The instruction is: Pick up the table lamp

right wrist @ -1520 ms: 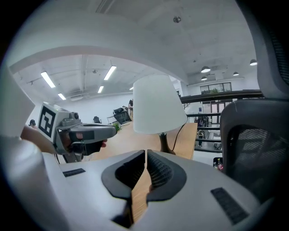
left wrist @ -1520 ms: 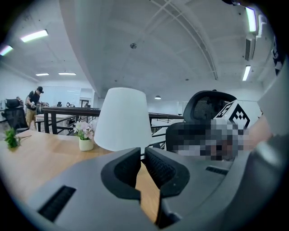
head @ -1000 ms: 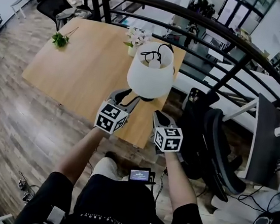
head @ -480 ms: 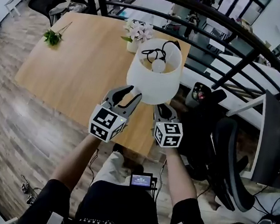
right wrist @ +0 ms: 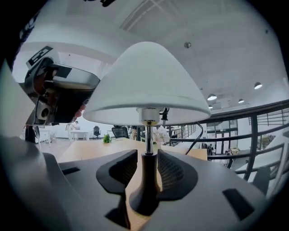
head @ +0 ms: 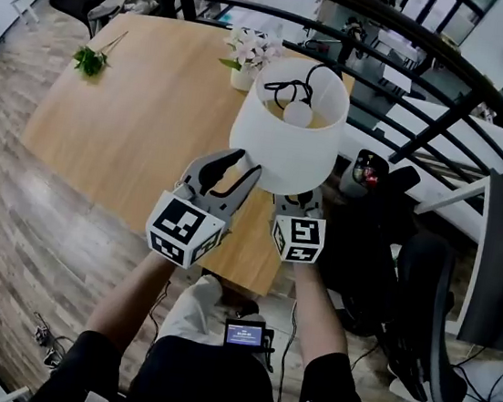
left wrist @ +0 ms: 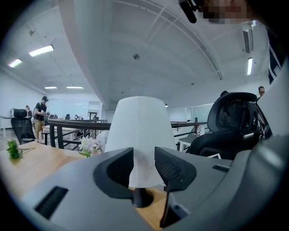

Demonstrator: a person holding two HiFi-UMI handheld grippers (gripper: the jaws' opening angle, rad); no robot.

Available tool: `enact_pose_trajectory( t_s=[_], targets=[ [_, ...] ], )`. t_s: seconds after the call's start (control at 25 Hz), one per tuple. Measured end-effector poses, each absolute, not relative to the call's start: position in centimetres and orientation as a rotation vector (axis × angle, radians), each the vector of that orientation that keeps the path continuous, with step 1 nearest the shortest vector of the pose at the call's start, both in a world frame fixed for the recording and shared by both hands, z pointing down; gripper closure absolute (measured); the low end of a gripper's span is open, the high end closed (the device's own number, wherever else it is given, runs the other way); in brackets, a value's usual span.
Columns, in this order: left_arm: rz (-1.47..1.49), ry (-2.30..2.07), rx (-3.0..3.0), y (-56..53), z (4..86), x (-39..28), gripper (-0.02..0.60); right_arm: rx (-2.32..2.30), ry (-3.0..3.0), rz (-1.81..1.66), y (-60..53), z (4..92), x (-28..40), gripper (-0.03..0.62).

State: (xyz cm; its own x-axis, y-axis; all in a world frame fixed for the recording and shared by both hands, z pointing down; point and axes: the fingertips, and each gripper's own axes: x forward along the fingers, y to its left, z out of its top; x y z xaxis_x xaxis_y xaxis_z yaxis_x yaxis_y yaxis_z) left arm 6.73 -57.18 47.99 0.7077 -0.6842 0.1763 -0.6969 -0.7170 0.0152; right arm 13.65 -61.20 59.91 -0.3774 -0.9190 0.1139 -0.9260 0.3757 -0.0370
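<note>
The table lamp stands at the table's near right edge. The right gripper has just been opening; its fingers narrowly straddle the stem (a slight gap shows). The left gripper is empty, its fingers slightly apart beside the lamp.

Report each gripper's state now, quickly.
Left gripper: open, empty.
Right gripper: open, jaws just opened, stem of table lamp between them, not clamped.
</note>
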Motion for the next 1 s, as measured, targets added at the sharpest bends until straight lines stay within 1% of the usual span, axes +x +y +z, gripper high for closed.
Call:
enact_pose_trajectory(
  t_s=[0.08,0.2,0.24,0.52,0.76,1.0],
  targets=[
    [0.227,-1.150,2.832,-57.5,48.0,6.8,0.426,1.717,-2.563,0.088,-62.2,59.7,13.3,0.456],
    [0.234,-1.152,2.853,-58.1,47.9,7.0,0.426,1.721,-2.581,0.053,-63.7,59.9,12.9,0.413],
    [0.238,-1.155,2.860,-58.4,47.8,7.1,0.426,1.724,-2.583,0.039,-64.2,60.0,12.9,0.408],
    [0.230,-1.169,2.885,-60.3,47.1,7.6,0.426,1.750,-2.600,-0.043,-67.1,59.5,12.4,0.408],
    [0.236,-1.162,2.903,-61.7,46.5,7.6,0.426,1.758,-2.577,-0.046,-70.0,59.2,12.1,0.408],
    [0.214,-1.215,2.888,-64.2,46.0,6.5,0.433,1.763,-2.556,-0.049,-71.9,59.2,11.4,0.428]
  ],
)
